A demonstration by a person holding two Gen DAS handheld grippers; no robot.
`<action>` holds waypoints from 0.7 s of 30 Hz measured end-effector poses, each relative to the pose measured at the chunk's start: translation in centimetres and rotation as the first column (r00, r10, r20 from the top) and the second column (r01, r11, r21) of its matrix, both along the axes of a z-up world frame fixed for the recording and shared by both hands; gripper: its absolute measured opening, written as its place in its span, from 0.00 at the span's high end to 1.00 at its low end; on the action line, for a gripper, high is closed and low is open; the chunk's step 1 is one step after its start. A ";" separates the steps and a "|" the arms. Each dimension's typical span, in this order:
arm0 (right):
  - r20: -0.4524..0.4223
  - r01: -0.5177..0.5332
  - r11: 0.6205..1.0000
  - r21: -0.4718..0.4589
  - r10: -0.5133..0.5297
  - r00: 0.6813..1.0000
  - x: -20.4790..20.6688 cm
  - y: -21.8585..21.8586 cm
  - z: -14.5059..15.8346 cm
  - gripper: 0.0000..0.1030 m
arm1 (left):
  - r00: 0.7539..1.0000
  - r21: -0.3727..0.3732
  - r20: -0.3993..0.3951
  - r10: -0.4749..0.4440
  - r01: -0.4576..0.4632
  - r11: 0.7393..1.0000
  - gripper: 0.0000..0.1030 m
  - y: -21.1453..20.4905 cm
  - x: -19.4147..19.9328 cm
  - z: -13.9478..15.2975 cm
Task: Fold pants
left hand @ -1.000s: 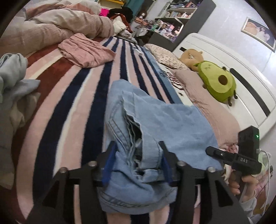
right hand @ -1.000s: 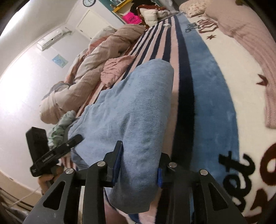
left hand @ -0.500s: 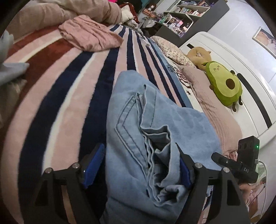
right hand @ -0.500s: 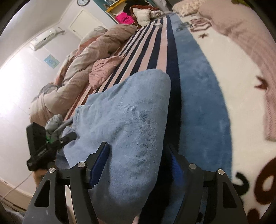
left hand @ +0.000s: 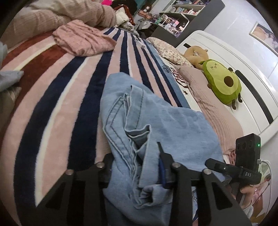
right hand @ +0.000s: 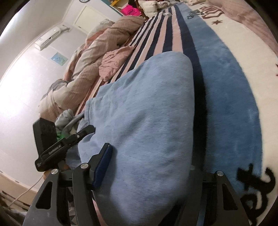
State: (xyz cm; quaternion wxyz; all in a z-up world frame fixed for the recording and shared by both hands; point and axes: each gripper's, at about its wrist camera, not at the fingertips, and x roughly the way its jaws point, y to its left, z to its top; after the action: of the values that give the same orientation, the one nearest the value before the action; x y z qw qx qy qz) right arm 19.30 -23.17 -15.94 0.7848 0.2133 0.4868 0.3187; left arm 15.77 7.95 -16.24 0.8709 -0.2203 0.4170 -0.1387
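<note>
Light blue denim pants lie folded on the striped blanket, with the seamed edge nearest me. My left gripper has its jaws closing on that bunched edge, and the fabric fills the gap between the pads. In the right wrist view the smooth folded pants bulge between the wide jaws of my right gripper. Those jaws are closing; the blue pad rests beside the cloth and the other finger is hidden under it. Each gripper also shows in the other's view: right gripper, left gripper.
A pink garment and a heaped quilt lie further up the bed. An avocado plush rests on pink pillows by the white headboard. Grey clothes sit at the left edge. Shelves stand behind the bed.
Both grippers, first shut on the pants, spread wide half a second ago. The left has since narrowed onto the bunched edge, while the right stays wide around the fold.
</note>
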 end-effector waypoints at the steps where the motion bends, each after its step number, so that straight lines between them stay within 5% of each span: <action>1: 0.008 0.000 1.000 -0.011 0.000 1.000 -0.1 0.2 0.2 0.47 | 1.000 0.001 0.004 0.001 -0.001 1.000 0.73 -0.1 -0.1 0.2; 8: 0.072 0.018 0.998 -0.056 -0.014 0.997 -1.6 0.5 2.1 0.66 | 0.998 0.004 0.056 0.008 -0.008 1.000 0.80 -0.2 -2.0 2.2; 21: 0.139 0.010 0.999 -0.036 -0.005 0.990 -4.9 1.5 5.7 0.66 | 0.987 0.020 0.161 0.022 -0.026 0.999 0.80 1.3 -6.1 6.4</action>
State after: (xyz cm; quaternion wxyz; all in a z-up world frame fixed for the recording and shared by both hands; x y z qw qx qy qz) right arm 14.38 -21.69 -10.26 0.8217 0.1781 0.4358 0.3211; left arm 9.64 9.21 -9.87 0.9057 -0.2036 0.3442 -0.1409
